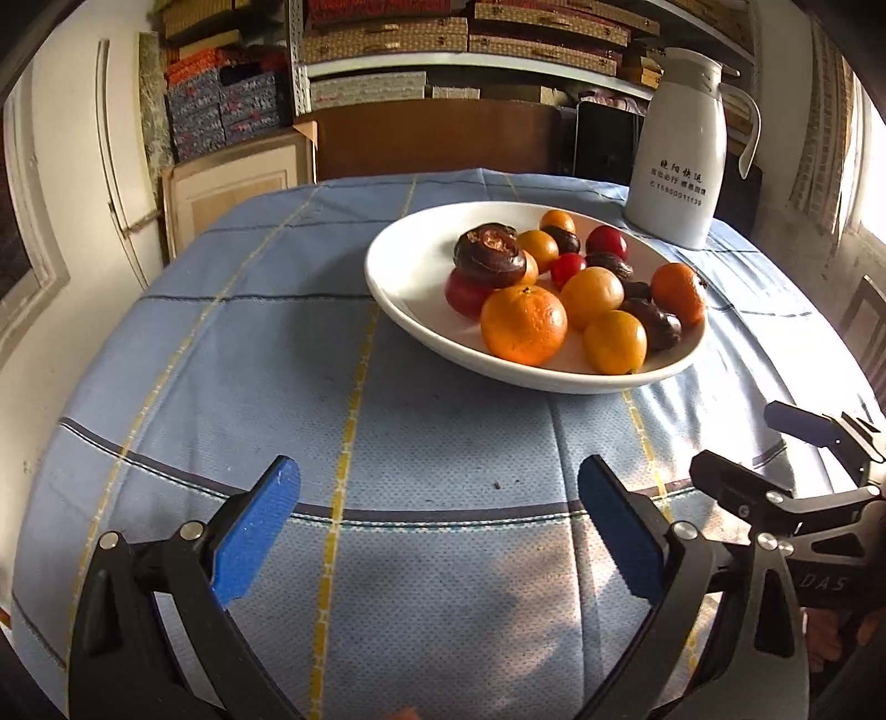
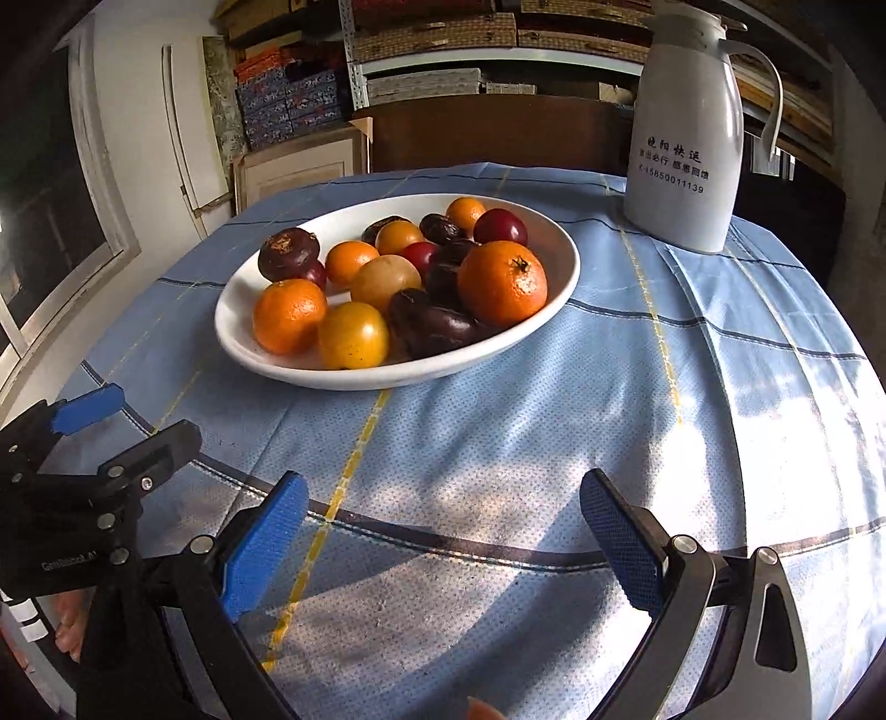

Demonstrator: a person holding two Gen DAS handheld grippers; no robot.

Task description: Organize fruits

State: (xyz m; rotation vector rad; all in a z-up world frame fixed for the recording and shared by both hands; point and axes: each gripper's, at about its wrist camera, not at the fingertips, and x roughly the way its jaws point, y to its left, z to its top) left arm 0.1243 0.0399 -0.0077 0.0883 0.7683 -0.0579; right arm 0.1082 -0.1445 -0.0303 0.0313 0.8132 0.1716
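Note:
A white oval plate (image 1: 410, 260) (image 2: 554, 243) sits on the blue checked tablecloth and holds several fruits: orange tangerines (image 1: 523, 324) (image 2: 501, 282), yellow-orange kumquats (image 1: 614, 340) (image 2: 351, 335), red cherry tomatoes (image 1: 606, 242) (image 2: 500, 226) and dark brown water chestnuts (image 1: 490, 255) (image 2: 288, 253). My left gripper (image 1: 440, 531) is open and empty, low over the cloth in front of the plate. My right gripper (image 2: 443, 543) is open and empty, also short of the plate. Each gripper shows at the edge of the other's view: the right one (image 1: 797, 459) and the left one (image 2: 127, 421).
A white thermos jug (image 1: 684, 149) (image 2: 689, 133) stands behind the plate at the back right. A dark wooden chair back (image 1: 432, 135) and shelves of boxes (image 1: 387, 39) lie beyond the table's far edge. The cloth-covered table (image 1: 277, 354) (image 2: 637, 399) spreads around the plate.

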